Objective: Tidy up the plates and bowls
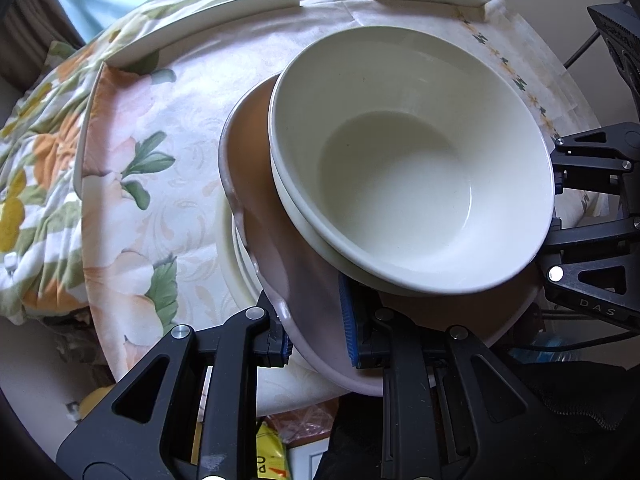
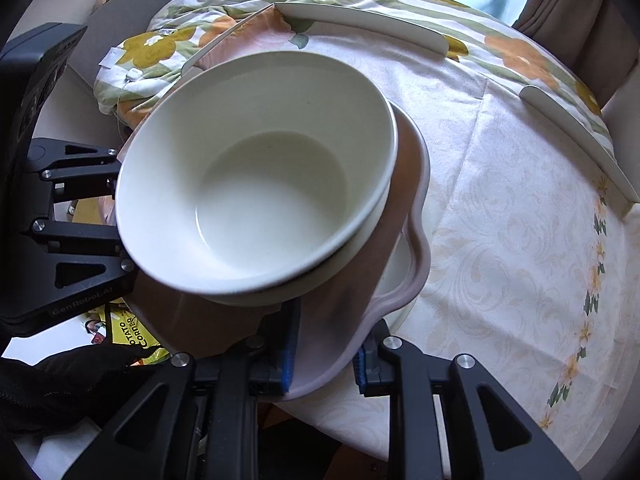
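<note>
A pink plate with a wavy rim carries two nested cream bowls. My left gripper is shut on the plate's near rim, one blue pad above and one below. My right gripper is shut on the same plate at its own near rim, with the bowls just ahead. Each gripper shows at the edge of the other's view. A white plate lies under the pink one on the round table; it also shows in the right wrist view.
The round table has a pale patterned cloth and raised white rim guards. A flowered blanket lies beyond the table. Snack packets lie on the floor below the table edge.
</note>
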`<state>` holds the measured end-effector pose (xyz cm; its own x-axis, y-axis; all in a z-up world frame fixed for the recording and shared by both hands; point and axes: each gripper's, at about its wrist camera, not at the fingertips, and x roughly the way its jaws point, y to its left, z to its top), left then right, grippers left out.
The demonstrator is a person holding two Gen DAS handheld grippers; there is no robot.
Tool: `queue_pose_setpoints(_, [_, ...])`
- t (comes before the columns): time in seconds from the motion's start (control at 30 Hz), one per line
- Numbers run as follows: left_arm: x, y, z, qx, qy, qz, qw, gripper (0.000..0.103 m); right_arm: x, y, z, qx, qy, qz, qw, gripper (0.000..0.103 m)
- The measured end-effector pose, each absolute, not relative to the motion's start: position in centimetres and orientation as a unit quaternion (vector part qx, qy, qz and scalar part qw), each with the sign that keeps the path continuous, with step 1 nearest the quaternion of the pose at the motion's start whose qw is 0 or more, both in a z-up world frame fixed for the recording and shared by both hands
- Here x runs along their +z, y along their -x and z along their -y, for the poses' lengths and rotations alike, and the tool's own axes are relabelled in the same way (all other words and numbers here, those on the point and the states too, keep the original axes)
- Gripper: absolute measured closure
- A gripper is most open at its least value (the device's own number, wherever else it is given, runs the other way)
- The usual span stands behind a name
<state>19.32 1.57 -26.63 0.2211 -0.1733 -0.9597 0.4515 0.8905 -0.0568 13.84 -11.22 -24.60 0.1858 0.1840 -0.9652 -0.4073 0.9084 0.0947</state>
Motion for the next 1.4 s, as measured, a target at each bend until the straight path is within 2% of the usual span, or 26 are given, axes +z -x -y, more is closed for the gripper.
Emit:
queue_pose_setpoints(0.33, [-26.8, -20.1, -1.2, -0.213, -0.122, -0.616, 0.748, 0.083, -24.5, -14.6, 11.2, 0.192, 0.087, -0.630, 0.747, 0.081])
queue_pose_setpoints(0.43, [-26.8, -20.2, -1.1, -0.217, -0.125, -0.622, 0.742, 0.080, -24.3, -14.7, 11.1, 0.197, 0.088, -0.639, 0.739, 0.075])
queue_pose_setpoints(0.5, [-26.8, -20.2, -0.9, -0.219, -0.128, -0.627, 0.736, 0.079, -24.0, -14.7, 10.9, 0.200, 0.090, -0.641, 0.735, 0.067])
queue_pose_setpoints(0.57, [-26.7, -20.2, -0.7, -0.226, -0.127, -0.634, 0.729, 0.074, -23.8, -14.6, 10.9, 0.204, 0.085, -0.642, 0.734, 0.059])
queue_pose_setpoints(0.63, [-26.5, -20.0, -0.3, -0.239, -0.130, -0.634, 0.724, 0.058, -23.7, -14.8, 11.1, 0.207, 0.075, -0.645, 0.731, 0.059])
queue_pose_setpoints(0.7, [-26.3, -19.9, 0.0, -0.243, -0.132, -0.634, 0.722, 0.051, -23.6, -14.8, 11.1, 0.208, 0.074, -0.649, 0.728, 0.059])
queue_pose_setpoints(0.87, [-26.3, -20.1, 0.2, -0.246, -0.128, -0.644, 0.713, 0.049, -23.1, -14.8, 11.5, 0.211, 0.063, -0.650, 0.727, 0.059])
queue_pose_setpoints(0.97, [-26.1, -19.9, 0.3, -0.254, -0.129, -0.649, 0.706, 0.039, -23.0, -14.8, 11.9, 0.207, 0.052, -0.657, 0.723, 0.059])
queue_pose_setpoints(1.07, [-25.8, -19.7, 0.4, -0.256, -0.133, -0.649, 0.704, 0.037, -22.6, -14.6, 12.1, 0.205, 0.048, -0.658, 0.723, 0.059])
queue_pose_setpoints(1.13, [-25.5, -19.8, 0.3, -0.256, -0.134, -0.648, 0.705, 0.026, -22.3, -14.5, 12.2, 0.203, 0.046, -0.658, 0.724, 0.056])
queue_pose_setpoints(1.2, [-24.9, -19.8, 0.0, -0.261, -0.132, -0.643, 0.708, 0.022, -22.1, -14.3, 12.3, 0.195, 0.041, -0.658, 0.726, 0.052])
queue_pose_setpoints(1.4, [-23.7, -19.3, -1.8, -0.250, -0.114, -0.636, 0.721, 0.020, -20.6, -13.5, 13.4, 0.165, 0.010, -0.647, 0.744, 0.052])
